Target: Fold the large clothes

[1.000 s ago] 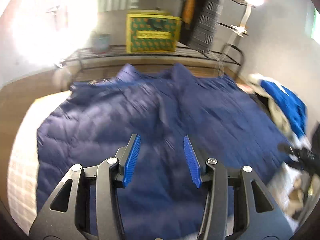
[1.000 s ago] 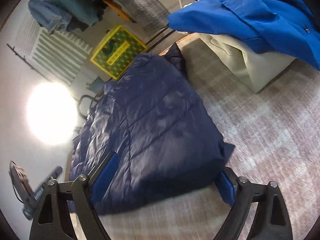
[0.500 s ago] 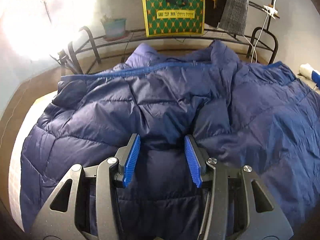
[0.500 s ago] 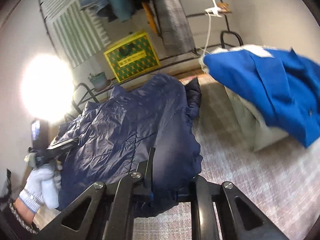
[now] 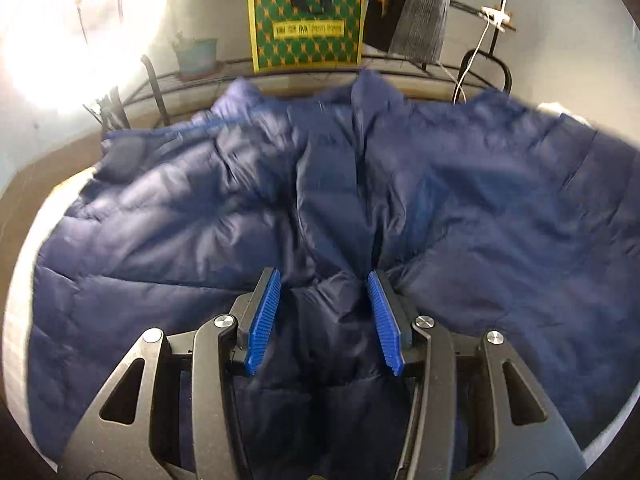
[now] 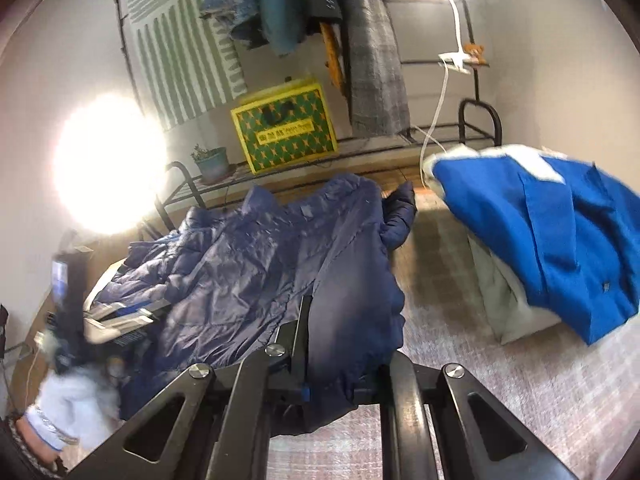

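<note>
Left gripper (image 5: 324,312): blue ribbed pads (image 5: 264,320) spread wide, nothing pinched. It sits low over the navy quilted down jacket (image 5: 200,232); a raised fold of the fabric lies in the gap between the pads, and contact with them cannot be confirmed.

Right gripper (image 6: 344,364): fingers pressed together on a corner of the same jacket (image 6: 260,272); the fabric bunches between them and hides the pads. The clamped corner appears lifted off the pale checked table cover (image 6: 520,400).

Jacket position: spread across the table, filling most of the left wrist view. Collar (image 5: 368,84) points away from the left gripper, toward the black metal rack (image 5: 160,80) at the far edge. Long axis runs from the gripper to that collar. A central crease follows the same line. In the right wrist view the jacket lies left of centre, its long axis running from the clamped corner toward the rack.

Right of the jacket, apart from it: a bright blue garment (image 6: 560,248) draped on a folded cream-white pile (image 6: 504,300).

On the rack: a yellow-bordered green patterned box (image 5: 306,28) with a yellow label strip; its characters are too blurred to read. Beside it, a small teal plant pot (image 5: 196,54). Grey checked cloth (image 6: 372,60) hangs above.

Lower left of the right wrist view: a white-gloved hand (image 6: 76,404), motion-blurred.
</note>
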The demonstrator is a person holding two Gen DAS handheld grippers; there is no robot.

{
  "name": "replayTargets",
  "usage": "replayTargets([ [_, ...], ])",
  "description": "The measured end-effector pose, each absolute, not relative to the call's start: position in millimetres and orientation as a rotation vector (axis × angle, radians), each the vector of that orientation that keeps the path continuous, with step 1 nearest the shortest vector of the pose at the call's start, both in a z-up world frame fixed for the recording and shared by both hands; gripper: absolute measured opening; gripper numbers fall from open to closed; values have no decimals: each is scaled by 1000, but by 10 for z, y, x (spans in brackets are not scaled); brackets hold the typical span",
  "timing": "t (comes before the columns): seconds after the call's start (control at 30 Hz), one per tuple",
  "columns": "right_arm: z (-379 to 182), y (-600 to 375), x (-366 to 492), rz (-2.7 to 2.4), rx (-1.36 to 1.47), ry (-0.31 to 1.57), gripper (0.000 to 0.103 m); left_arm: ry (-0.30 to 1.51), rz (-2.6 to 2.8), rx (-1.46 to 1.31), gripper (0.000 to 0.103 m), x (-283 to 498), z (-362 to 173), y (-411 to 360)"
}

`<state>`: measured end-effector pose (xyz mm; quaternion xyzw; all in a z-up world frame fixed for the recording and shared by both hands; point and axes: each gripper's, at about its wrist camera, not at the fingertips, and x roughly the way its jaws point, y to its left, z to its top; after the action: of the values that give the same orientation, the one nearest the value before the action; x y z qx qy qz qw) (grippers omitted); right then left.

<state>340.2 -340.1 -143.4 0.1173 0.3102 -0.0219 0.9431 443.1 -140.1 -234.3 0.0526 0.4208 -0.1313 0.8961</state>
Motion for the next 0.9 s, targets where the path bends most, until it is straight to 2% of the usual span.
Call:
replayTargets([
  [0.13,-1195,-3187,3408,-26,150,593,8,884,-291,99,48,4399,-2280,-1362],
  [0.23,-1006,-2987,3426,-2,92,563,8,868,-315,-14,48,4312,-2044,-1014],
  [0.4,-741,-2599,3458,58,6,515,8,763,-269,-141,48,4049,-1535,-119],
  [0.57,-544,-2131,3528,130,-64,482,8,684,-137,-201,48,3692,-1247,885],
  [0.9,-434,-763,3749,313,-261,461,8,670,50,-318,48,3070,-1397,2237],
])
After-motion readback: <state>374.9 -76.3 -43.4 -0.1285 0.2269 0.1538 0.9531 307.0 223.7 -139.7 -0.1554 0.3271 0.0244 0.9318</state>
